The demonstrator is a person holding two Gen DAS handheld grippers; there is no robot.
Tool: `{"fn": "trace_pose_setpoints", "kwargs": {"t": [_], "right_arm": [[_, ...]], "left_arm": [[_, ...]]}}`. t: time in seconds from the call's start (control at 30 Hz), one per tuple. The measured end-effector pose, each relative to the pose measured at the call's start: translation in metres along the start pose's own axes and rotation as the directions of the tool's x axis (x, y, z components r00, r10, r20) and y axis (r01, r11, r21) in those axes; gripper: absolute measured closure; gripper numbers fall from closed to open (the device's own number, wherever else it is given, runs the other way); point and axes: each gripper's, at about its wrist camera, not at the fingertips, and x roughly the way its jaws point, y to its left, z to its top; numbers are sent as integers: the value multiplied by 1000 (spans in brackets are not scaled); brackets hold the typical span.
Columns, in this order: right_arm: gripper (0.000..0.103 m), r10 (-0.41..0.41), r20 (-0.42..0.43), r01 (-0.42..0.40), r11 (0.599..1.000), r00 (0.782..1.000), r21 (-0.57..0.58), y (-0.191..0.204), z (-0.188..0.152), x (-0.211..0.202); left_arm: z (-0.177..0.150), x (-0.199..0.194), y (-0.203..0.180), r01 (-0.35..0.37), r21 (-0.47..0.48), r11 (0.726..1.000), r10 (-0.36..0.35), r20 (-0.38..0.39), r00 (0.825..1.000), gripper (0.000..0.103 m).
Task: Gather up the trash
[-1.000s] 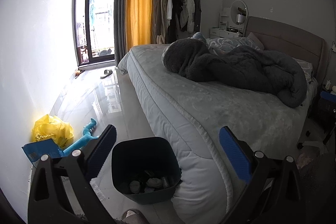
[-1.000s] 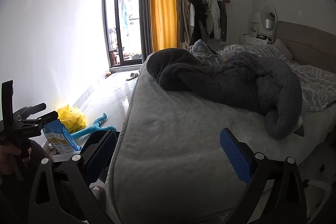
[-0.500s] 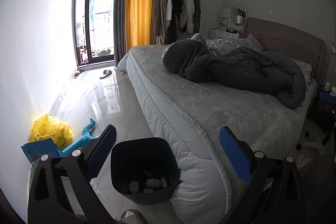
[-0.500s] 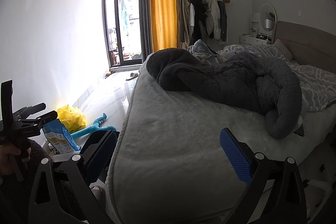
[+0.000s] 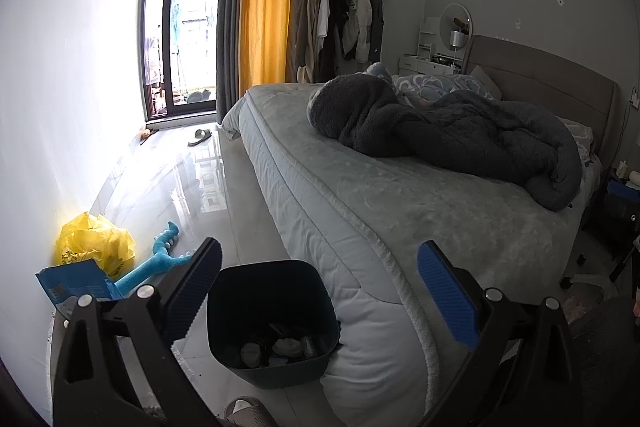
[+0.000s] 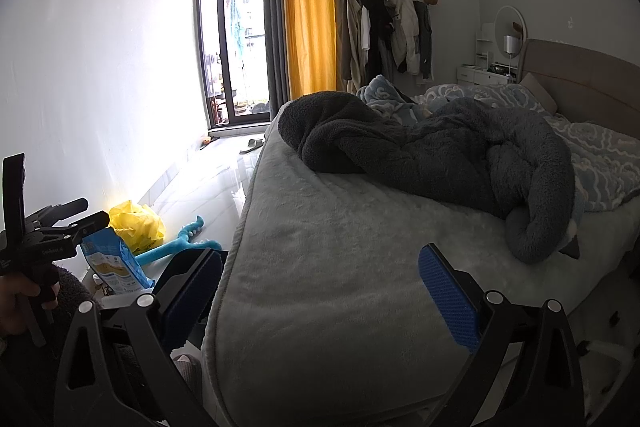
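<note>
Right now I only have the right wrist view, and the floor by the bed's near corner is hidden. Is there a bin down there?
Observer: Yes. The left wrist view shows a dark plastic waste bin standing on the floor against the corner of the grey quilted bed.
Operator: Anything in it?
Observer: A few crumpled scraps lie at the bottom. The rest of it is unfilled.
Operator: Is the left gripper carrying something?
Observer: No. The left gripper has its jaws wide apart with nothing between them.
</note>
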Motion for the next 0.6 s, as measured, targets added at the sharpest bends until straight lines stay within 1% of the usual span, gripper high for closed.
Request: {"fn": "trace_pose_setpoints", "kwargs": {"t": [0.6], "right_arm": [[3, 0, -2, 0, 1000, 1000, 4, 0, 0, 0]], "left_arm": [[0, 0, 0, 0, -2, 1000, 0, -1, 1000, 3]]}}
